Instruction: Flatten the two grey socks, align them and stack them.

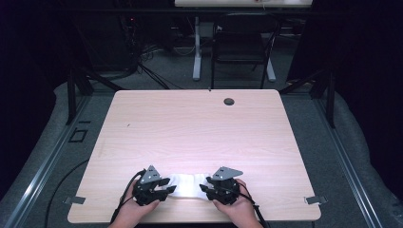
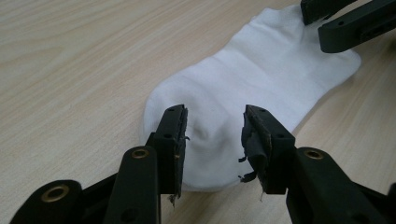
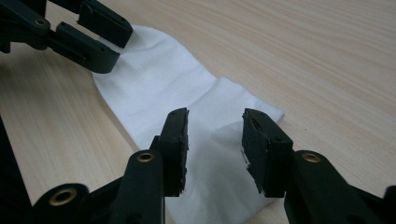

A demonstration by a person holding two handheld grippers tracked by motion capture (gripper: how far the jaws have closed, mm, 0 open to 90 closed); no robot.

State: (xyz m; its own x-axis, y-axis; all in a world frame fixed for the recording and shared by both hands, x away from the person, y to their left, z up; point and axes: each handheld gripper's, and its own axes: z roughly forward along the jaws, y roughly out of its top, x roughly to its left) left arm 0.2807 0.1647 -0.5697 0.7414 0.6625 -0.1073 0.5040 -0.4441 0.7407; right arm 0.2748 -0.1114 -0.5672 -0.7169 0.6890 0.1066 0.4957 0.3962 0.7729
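A white sock (image 1: 186, 184) lies flat on my table (image 1: 190, 128), close to the near edge, stretched crosswise between my two grippers. It is a short ankle sock, plain white, soft knit with faint ribbing, lightly creased along its length.

My left gripper (image 2: 214, 135) sits over one end of it, the rounded end, jaws apart with a narrow-to-middling gap and the cloth lying between them, slightly puckered there. The pads (image 2: 254, 140) are frayed at their edges. The jaws rest low on the fabric, but nothing is pinched.

My right gripper (image 3: 215, 137) is over the other end, the squarer one with the cuff corner (image 3: 273, 112) showing just beyond the jaw. Its jaws too stand apart by a similar gap, with the sock under and between them, not clamped.

From the high view, my hands hold both grippers (image 1: 151, 187) (image 1: 222, 186) low, tips pointing inward toward each other, the sock bridging them.
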